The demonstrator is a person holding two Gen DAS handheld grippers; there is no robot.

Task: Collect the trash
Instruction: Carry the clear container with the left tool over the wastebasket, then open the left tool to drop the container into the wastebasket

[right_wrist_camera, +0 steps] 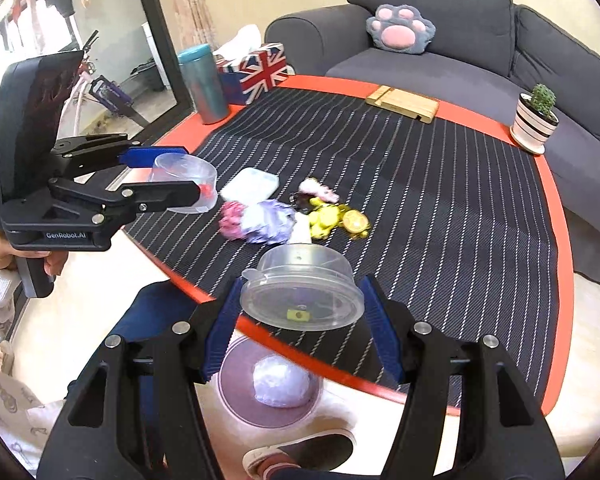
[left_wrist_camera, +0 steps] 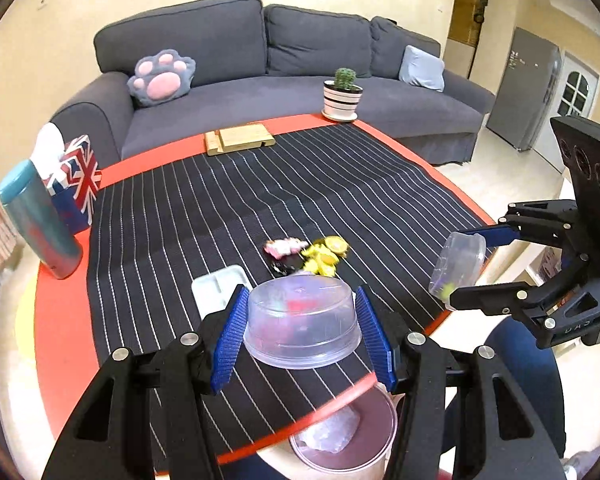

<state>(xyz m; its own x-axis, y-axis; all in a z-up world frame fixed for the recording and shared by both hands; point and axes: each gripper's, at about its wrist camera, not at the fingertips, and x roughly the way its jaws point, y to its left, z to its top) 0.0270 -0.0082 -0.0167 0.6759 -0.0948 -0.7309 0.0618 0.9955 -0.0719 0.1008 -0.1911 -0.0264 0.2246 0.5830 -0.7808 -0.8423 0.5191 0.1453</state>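
The table under its striped cloth reaches ahead of both grippers, and the pink bin sits below and just in front of the right gripper, with 1 crumpled wad already inside. The left gripper is closed on a clear plastic tub, upside down; the right gripper clamps a lidded clear cup, tilted. Both appear near the table edge above the bin, not yet dropped. Beyond them, yellow peels, crumpled wrappers and a white tray remain, so I judge less than half done.
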